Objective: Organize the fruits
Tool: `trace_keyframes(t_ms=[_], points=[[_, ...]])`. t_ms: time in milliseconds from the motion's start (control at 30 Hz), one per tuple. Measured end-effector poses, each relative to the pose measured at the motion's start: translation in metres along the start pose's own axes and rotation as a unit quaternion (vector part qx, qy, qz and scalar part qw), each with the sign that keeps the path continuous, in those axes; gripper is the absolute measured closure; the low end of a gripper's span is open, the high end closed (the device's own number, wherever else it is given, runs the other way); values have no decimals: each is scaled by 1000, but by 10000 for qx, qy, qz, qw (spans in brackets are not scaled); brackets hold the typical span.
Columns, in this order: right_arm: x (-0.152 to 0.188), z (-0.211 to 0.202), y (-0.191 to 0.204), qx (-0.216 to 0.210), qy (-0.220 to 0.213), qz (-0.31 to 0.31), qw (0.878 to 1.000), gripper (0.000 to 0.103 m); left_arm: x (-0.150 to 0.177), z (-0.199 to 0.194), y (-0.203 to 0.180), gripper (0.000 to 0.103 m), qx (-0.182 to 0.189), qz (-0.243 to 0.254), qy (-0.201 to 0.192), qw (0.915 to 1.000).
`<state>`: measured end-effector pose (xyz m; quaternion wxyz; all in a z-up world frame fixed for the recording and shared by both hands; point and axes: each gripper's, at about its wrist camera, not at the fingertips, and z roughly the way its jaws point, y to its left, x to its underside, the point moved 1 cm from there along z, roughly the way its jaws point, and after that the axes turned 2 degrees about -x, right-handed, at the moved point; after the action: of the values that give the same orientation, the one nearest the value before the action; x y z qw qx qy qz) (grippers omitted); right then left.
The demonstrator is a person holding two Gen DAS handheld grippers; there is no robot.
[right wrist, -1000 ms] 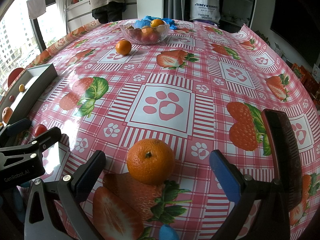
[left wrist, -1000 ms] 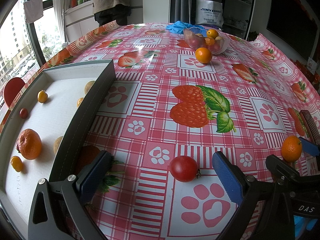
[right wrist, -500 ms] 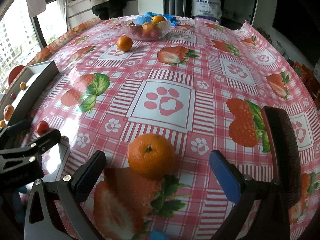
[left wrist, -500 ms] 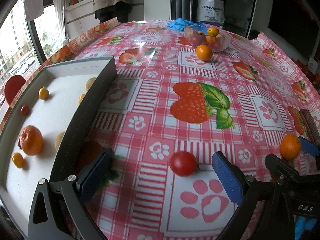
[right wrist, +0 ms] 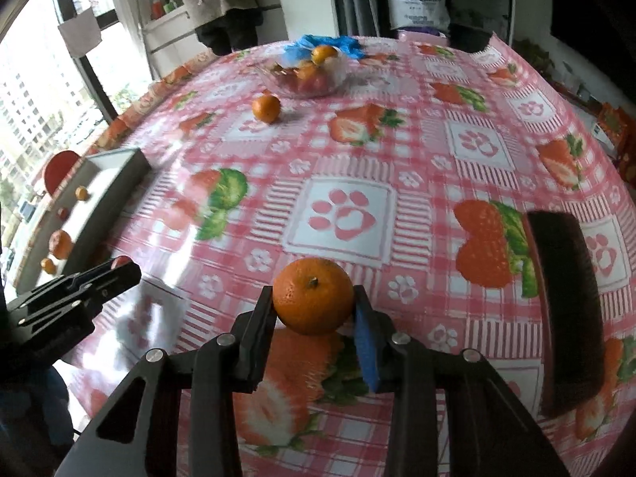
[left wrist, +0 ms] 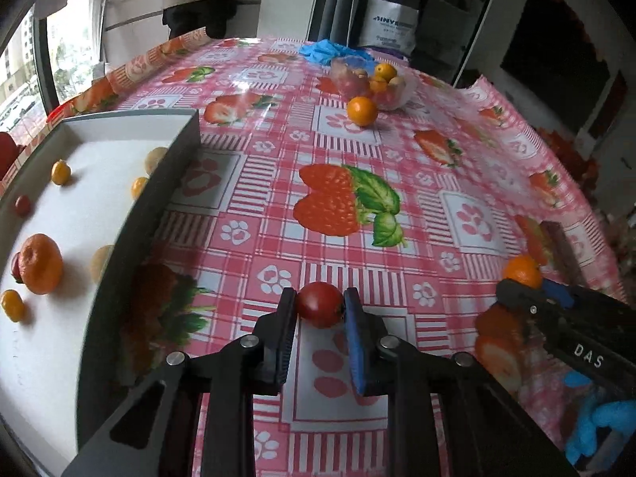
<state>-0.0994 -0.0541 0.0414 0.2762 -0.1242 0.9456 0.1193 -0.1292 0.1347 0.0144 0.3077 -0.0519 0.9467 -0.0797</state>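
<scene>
A: Pinching a small, smooth red cherry tomato (left wrist: 320,304), the left gripper (left wrist: 320,305) has just clamped shut, both pads pressed against its glossy skin.

B: And the right gripper (right wrist: 314,298)?

A: Its jaws have just closed too, now grasping a round orange mandarin (right wrist: 313,295) with dimpled peel, stem scar up.

B: What lies under them?

A: A shiny pink checked plastic tablecloth (left wrist: 330,159) printed with strawberries and paw marks. Left of the left gripper stands a shallow grey tray with a white floor (left wrist: 71,214), holding another mandarin and several small yellow and red fruits.

B: Farther ahead?

A: A loose round orange (left wrist: 361,110) on the cloth, and just beyond it a clear glass bowl (left wrist: 401,93) heaped with fruit. A crumpled blue glove (left wrist: 322,49) lies behind the bowl.
</scene>
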Motion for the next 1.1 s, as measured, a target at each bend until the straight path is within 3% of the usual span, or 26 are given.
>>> trace_keyframes(t_ms=[300,433,700,833,967,1033,1067,1100], points=[[-43,0,92,-772,-30,-797,9938,63,-20,-57,31,78,-48,-118,-577,9983],[-53,16,149,-1083,112,-1279,9858,63,-21,-73,67,78,-361,-319,-675,9966],[-55,54,235,-1497,544,-1870,9694,63,-12,-85,145,78,-1364,-631,-657,9865],[-53,71,255,-1481,757,-2016,9652,62,-5,-76,171,78,-1605,-828,-506,9823],[-54,80,256,-1408,845,-2030,9653,60,1,-65,188,77,-1559,-1039,-292,9819],[-56,79,256,-1403,840,-2043,9651,48,3,-60,190,76,-1580,-1067,-233,9814],[-57,78,256,-1394,826,-2047,9653,43,4,-58,190,57,-1604,-1065,-223,9810],[-59,77,255,-1389,785,-2030,9661,36,5,-58,191,21,-1645,-1094,-254,9800]])
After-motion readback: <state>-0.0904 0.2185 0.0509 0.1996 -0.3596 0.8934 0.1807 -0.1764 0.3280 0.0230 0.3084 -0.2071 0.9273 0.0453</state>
